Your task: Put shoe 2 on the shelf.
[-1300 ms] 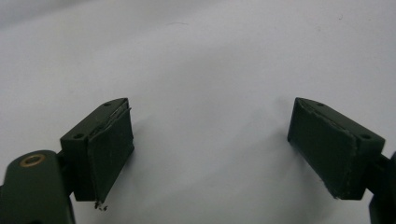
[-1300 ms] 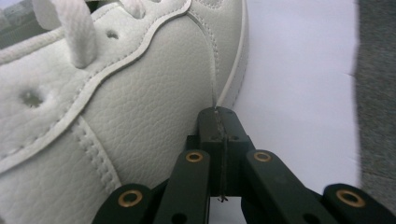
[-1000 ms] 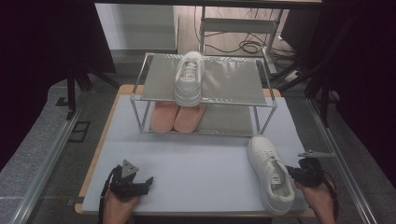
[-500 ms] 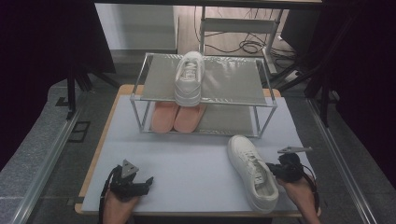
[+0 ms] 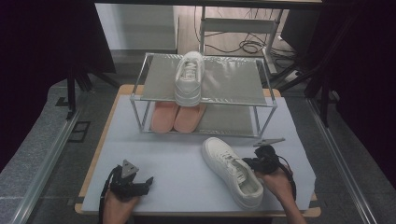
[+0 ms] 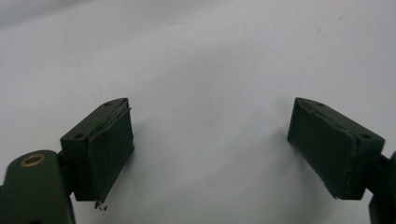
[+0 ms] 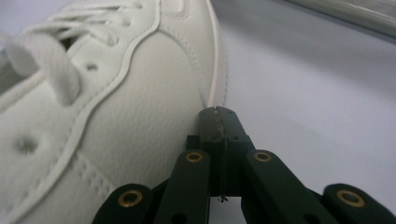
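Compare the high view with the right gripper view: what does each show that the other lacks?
High view alone: the shoe rack with a second white sneaker on top, pink insoles beneath, and the left gripper, open.

Right gripper view alone: that the right gripper has its fingers shut together, pressed against the sneaker's side, with no shoe material visibly between them.

Both: the white sneaker on the grey mat.
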Tool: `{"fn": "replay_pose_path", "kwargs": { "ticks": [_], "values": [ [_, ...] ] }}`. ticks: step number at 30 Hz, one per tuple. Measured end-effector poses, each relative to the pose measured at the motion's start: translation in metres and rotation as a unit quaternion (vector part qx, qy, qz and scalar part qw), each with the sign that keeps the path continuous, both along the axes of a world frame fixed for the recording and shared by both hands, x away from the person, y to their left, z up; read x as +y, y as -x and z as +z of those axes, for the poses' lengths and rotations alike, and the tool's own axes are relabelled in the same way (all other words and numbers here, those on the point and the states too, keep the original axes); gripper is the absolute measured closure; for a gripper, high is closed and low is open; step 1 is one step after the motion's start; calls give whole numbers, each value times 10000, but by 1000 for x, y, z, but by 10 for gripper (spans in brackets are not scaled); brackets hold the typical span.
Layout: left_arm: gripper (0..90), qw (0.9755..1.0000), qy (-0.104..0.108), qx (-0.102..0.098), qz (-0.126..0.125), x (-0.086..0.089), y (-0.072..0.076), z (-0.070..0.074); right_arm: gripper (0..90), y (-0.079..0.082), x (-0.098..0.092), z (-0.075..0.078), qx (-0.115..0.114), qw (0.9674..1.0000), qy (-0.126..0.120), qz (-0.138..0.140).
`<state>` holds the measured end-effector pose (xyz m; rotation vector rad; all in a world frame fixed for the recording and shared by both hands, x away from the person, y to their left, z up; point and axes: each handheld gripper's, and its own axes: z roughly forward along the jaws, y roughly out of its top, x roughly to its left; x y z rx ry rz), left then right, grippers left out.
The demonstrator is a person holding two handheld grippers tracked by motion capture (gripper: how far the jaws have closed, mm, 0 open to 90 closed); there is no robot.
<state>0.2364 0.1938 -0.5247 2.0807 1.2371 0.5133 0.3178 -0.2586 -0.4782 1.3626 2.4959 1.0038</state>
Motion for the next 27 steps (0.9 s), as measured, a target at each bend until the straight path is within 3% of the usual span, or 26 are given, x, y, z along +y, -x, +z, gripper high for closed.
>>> {"fn": "replay_pose_path", "kwargs": {
  "ticks": [11,16,20,27],
  "values": [
    [142,10000,-1,-6,1,0,0,0,900,-20,49,3,85,9983,-19,576],
    [143,10000,-2,-10,2,0,0,0,900,-24,63,3,118,9965,-11,829],
    [143,10000,-1,-10,2,0,0,0,900,-25,59,8,167,9959,-145,873],
    [143,10000,-5,-13,3,-1,0,0,856,-14,41,28,55,9963,-42,862]
  ]
}}
